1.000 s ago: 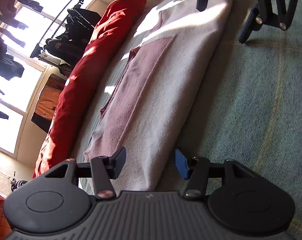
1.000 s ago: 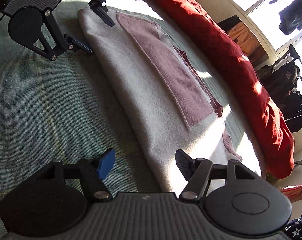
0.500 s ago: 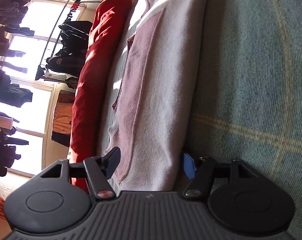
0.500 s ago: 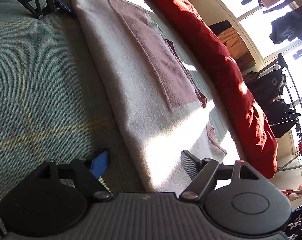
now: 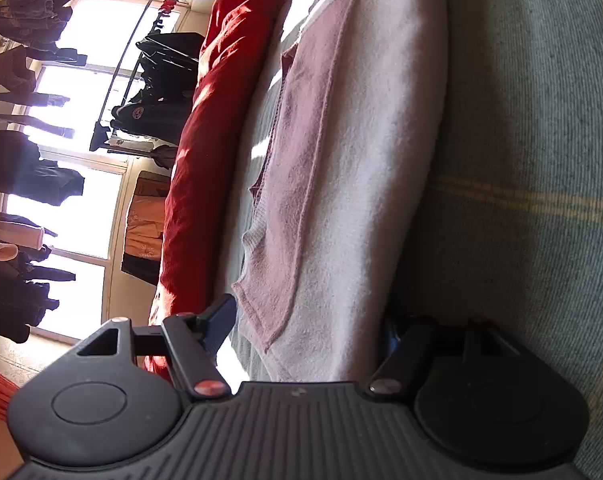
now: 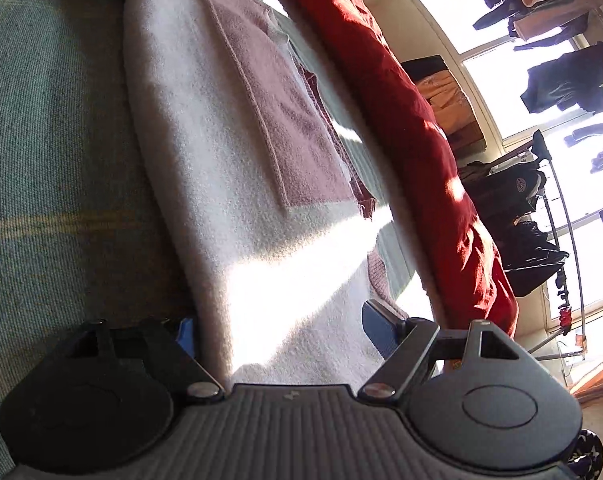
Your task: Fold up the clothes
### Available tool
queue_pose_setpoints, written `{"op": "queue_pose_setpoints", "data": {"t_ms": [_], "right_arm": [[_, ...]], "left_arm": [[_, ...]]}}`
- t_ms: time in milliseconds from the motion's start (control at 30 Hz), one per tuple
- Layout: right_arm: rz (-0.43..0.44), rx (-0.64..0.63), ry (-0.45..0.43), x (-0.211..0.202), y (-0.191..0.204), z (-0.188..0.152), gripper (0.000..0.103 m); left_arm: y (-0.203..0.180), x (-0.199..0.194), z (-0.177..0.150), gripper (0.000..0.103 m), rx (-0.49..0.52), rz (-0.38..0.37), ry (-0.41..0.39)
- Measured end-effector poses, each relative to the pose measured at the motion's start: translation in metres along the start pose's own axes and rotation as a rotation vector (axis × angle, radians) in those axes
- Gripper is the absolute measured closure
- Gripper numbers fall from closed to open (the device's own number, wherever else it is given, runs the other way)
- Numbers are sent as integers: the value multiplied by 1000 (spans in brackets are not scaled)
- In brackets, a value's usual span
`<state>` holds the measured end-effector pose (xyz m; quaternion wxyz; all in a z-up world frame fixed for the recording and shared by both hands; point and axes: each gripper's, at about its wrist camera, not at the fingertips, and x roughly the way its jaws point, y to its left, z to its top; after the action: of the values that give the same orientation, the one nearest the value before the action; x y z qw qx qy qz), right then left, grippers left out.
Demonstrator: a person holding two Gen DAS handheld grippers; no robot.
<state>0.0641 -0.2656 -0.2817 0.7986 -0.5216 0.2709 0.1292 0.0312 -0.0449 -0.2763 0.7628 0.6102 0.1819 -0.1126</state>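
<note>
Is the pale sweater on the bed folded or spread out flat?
Folded. The sweater lies as a long narrow strip with a rounded doubled edge toward the green bedcover, pinker layers on top.

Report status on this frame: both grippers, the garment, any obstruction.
Left gripper open, straddling one end of the folded pale sweater. Right gripper open, straddling the other end. Nothing gripped yet. Red duvet alongside, clear of both.

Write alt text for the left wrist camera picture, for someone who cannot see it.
The open left gripper straddles the near end of a folded pale pink garment lying on a green bedspread. A red quilt lies along the garment's far side, with dark clothes hanging at bright windows behind.
</note>
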Motion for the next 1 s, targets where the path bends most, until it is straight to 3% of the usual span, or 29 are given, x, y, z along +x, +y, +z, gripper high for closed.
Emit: {"op": "queue_pose_setpoints", "data": {"t_ms": [133, 300, 467, 567, 667, 767, 900, 1000], "right_arm": [[-9, 31, 17, 15, -12, -14, 22], [-9, -10, -63, 29, -3, 18, 27], [-4, -5, -75, 48, -15, 19, 27], [-13, -2, -52, 53, -19, 5, 30], [-12, 0, -44, 56, -19, -4, 41], [-11, -9, -52, 71, -19, 8, 57], [4, -3, -56, 76, -21, 13, 74], [14, 14, -61, 72, -23, 13, 83]], "left_arm": [[-1, 4, 7, 31, 14, 26, -16], [-1, 16, 35, 31, 26, 31, -67], [0, 14, 19, 33, 17, 32, -59], [-2, 10, 5, 43, 3, 31, -50], [-5, 16, 10, 54, 5, 24, -45], [-6, 23, 17, 64, 4, 17, -37], [-9, 20, 16, 90, 8, 1, -35], [-7, 16, 17, 92, -18, 12, -39]]}}
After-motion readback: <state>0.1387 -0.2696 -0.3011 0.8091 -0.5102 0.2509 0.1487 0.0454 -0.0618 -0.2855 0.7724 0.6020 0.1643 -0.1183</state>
